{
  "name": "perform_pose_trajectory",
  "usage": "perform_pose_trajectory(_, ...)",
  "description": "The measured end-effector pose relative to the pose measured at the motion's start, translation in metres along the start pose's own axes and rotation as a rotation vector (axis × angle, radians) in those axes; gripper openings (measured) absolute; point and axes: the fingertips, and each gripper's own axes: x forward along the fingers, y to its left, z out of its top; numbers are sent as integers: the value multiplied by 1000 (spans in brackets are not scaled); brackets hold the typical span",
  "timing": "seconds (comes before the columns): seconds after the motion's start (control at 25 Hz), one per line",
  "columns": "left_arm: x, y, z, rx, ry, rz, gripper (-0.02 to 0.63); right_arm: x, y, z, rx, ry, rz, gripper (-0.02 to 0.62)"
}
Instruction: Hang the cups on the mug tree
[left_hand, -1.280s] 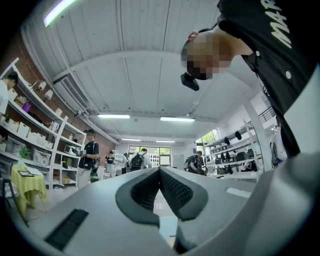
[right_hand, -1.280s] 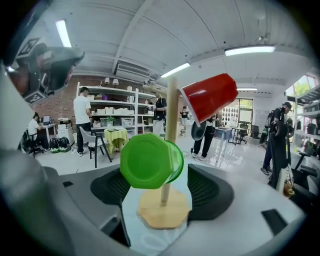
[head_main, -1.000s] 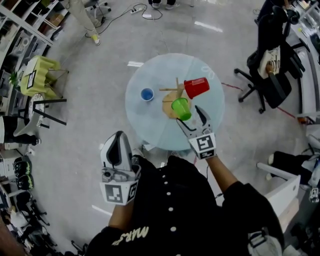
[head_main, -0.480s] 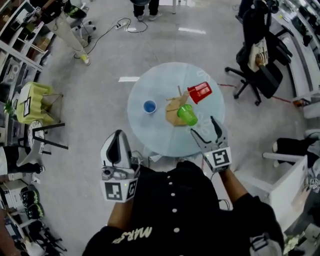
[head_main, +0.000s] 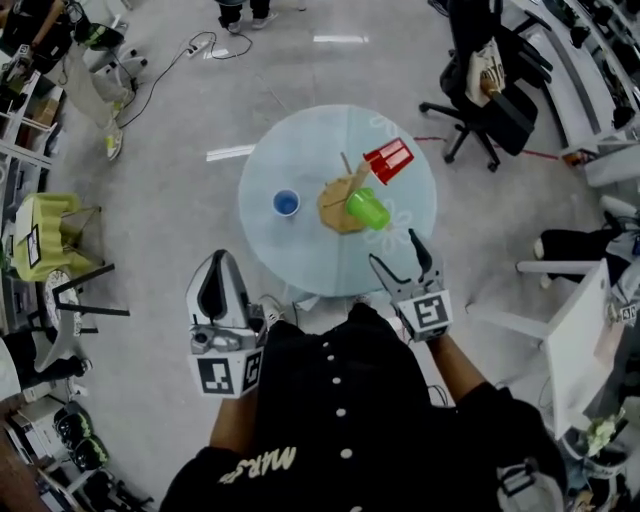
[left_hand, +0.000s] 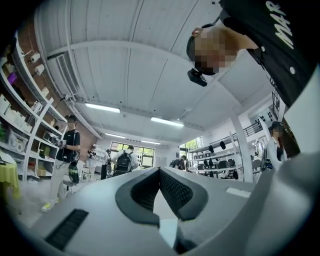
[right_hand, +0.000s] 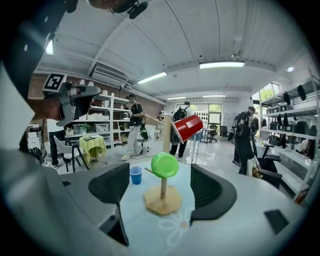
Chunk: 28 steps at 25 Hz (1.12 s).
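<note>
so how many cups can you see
3: a red plastic cup and a green plastic cup hang on the wooden mug tree; a blue plastic cup stands on the round table.

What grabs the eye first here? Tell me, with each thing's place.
The wooden mug tree stands in the middle of the round pale table, with a red cup and a green cup hung on its pegs. A blue cup stands alone to its left, and the right hand-held gripper hovers open at the table's near edge.
</note>
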Motion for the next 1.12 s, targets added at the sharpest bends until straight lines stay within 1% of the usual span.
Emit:
perform_pose_trajectory(0.4, 3, 26, -13, -5, 33, -64, -2, 21, 50, -17, 56, 32, 7, 370)
perform_pose_trajectory(0.68, 5, 48, -21, -10, 50, -101, -2, 45, 75, -26, 84, 51, 2, 370)
perform_pose_trajectory(0.84, 8, 54, -34, -14, 69, -123, -2, 71, 89, -42, 75, 69, 21, 371)
perform_pose_trajectory(0.96, 11, 62, -48, -22, 86, -136, -2, 103, 103, -52, 79, 71, 33, 371)
perform_pose_trajectory(1.04, 12, 71, -58, -28, 98, -135, -2, 129, 112, -54, 45, 53, 46, 371)
perform_pose_trajectory(1.12, 13, 79, -66, -33, 111, -130, -2, 151, 120, -61, 33, 65, 60, 371)
